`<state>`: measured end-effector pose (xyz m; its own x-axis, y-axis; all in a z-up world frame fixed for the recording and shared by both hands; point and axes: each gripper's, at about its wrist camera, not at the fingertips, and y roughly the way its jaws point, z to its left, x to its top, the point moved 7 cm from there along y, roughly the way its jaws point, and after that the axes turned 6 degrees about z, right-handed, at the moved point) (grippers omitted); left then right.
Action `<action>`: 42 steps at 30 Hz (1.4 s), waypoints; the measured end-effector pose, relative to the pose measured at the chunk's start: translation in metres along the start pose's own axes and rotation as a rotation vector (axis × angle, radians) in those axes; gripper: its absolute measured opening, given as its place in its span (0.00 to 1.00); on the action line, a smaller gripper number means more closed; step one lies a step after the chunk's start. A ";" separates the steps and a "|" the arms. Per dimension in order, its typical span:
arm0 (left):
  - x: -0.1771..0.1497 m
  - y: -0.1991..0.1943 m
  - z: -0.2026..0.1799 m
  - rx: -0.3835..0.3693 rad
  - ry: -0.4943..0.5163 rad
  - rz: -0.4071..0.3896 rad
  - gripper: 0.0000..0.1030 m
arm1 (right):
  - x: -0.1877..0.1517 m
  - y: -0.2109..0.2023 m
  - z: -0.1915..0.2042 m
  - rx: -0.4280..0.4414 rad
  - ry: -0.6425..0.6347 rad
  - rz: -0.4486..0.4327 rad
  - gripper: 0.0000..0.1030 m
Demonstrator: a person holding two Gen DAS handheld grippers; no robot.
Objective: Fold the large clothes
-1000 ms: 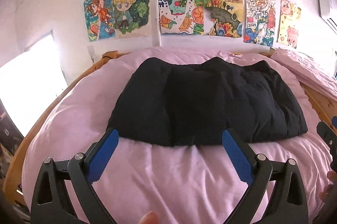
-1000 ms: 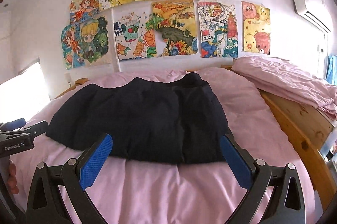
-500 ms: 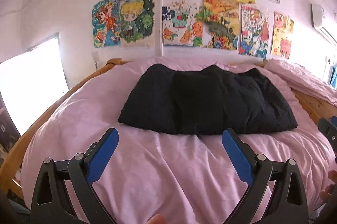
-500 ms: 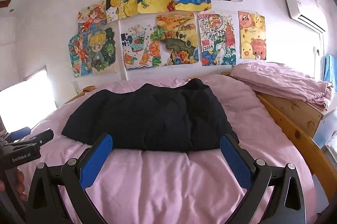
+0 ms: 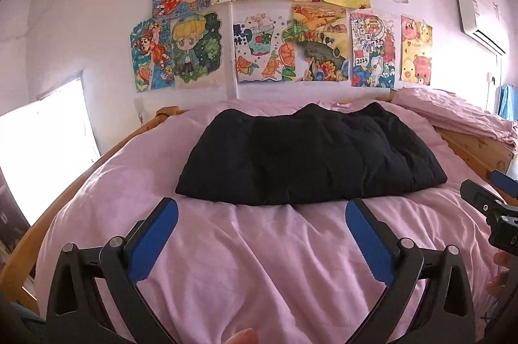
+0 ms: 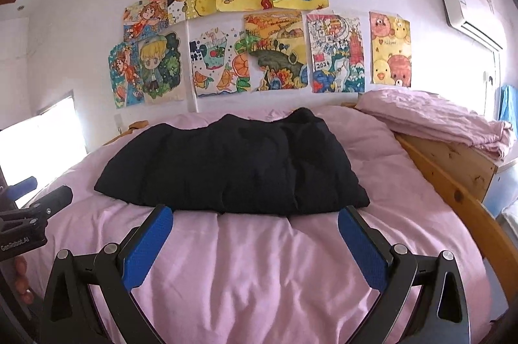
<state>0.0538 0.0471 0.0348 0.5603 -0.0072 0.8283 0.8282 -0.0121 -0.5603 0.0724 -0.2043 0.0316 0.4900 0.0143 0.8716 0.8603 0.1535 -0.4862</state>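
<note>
A black padded garment (image 5: 307,159) lies folded in a flat, wide rectangle on the pink bed (image 5: 259,263). It also shows in the right wrist view (image 6: 233,166). My left gripper (image 5: 261,208) is open and empty, held above the bed just short of the garment's near edge. My right gripper (image 6: 255,214) is open and empty, its blue pads level with the garment's near edge and not touching it. The right gripper shows at the right edge of the left wrist view (image 5: 492,205); the left gripper shows at the left edge of the right wrist view (image 6: 35,211).
The bed has a wooden frame (image 6: 459,201) along its right side. A folded pink sheet (image 6: 437,120) lies on a wooden ledge at the right. Children's drawings (image 5: 275,20) cover the far wall. A bright window (image 5: 42,149) is at the left.
Both grippers have pulled back and risen from the garment; it looks smaller and farther. More pink sheet shows between the pads and its near edge. The garment has not moved.
</note>
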 end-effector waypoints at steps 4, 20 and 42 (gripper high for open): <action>-0.004 0.002 -0.003 0.005 0.002 0.010 0.99 | -0.005 0.003 -0.002 -0.008 -0.004 0.011 1.00; -0.017 0.013 -0.005 0.037 0.003 0.049 0.99 | -0.015 0.008 0.005 0.023 -0.010 0.048 1.00; -0.018 0.015 -0.001 0.035 0.019 0.044 0.99 | -0.019 0.016 0.006 0.045 0.011 0.075 1.00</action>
<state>0.0557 0.0455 0.0116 0.5965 -0.0260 0.8022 0.8026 0.0235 -0.5960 0.0760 -0.1966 0.0071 0.5543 0.0169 0.8322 0.8142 0.1967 -0.5463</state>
